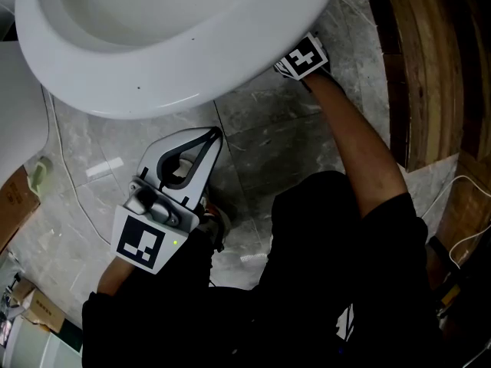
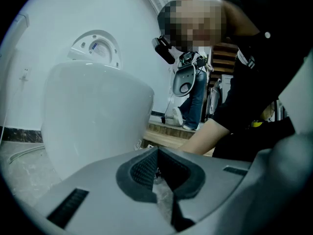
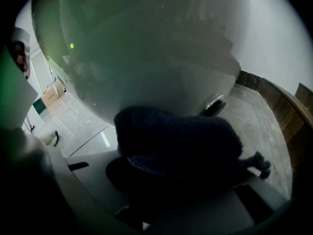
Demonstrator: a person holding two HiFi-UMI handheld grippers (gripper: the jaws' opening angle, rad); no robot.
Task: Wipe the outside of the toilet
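Toilet [image 1: 176, 52]: white bowl, standing on a grey tiled floor [image 1: 284, 136], its rim filling the top of the head view and its curved outer shell rising close in front of both gripper views. Cloth [image 3: 176, 141]: dark, knitted, bunched; my right gripper [image 1: 301, 58] has its jaws clenched on it, with the wad bulging out ahead of them so that fabric, not plastic, meets the porcelain. Right gripper position: reached in low under the bowl's overhang on the right side, the cloth against or just short of the underside; contact itself cannot be told. Left gripper [image 1: 207, 140]: jaws closed together on nothing, held back above the floor in front of the bowl, apart from it, by my judgement kept clear because one cloth does the wiping. Step in hand, as I judge it: wiping the lower outer shell.
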